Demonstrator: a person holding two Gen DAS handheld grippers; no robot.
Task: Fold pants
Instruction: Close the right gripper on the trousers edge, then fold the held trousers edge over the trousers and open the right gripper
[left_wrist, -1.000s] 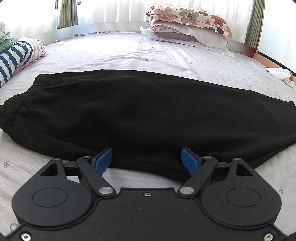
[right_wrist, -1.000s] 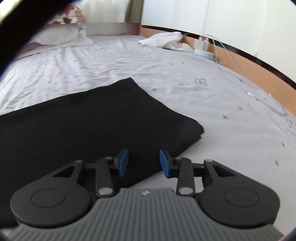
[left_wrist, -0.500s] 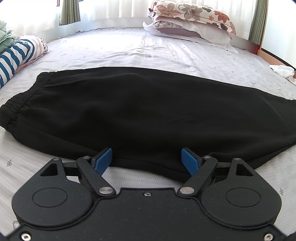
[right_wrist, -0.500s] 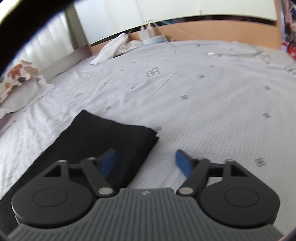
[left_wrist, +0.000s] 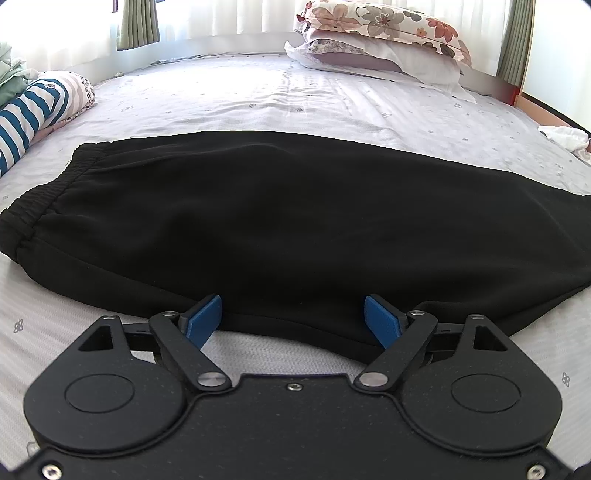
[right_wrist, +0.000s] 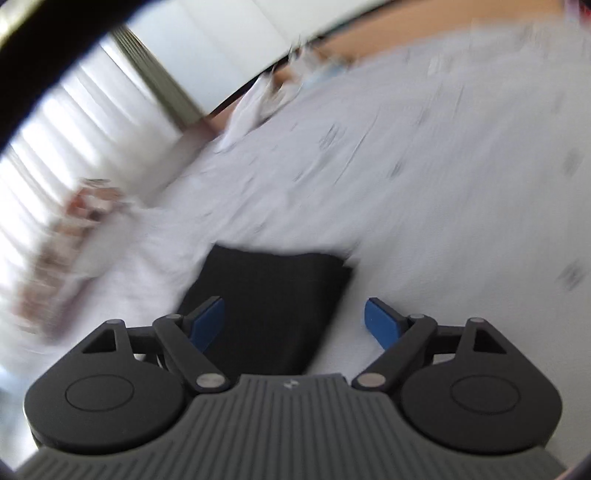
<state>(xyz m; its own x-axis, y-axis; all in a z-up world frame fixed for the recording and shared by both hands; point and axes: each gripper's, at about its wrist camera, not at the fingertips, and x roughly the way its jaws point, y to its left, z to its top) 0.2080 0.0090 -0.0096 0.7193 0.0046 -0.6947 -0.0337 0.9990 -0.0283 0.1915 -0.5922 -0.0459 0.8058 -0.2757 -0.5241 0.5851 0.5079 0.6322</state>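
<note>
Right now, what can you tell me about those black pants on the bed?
The black pants lie flat on the pale patterned bed sheet, already folded lengthwise, it seems, one leg over the other. The cloth looks soft and matte. A gathered elastic waistband is at the left, and the leg end lies to the right. Nothing grips them: the left gripper hangs open at their near edge.

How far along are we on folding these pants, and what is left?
Done: the black pants lie flat on the bed, apparently already folded leg over leg. In hand: nothing gripped; the left gripper is open at their near edge, and the right gripper, jaws closing slightly, straddles the hem end. Left: the crosswise folds.
</note>
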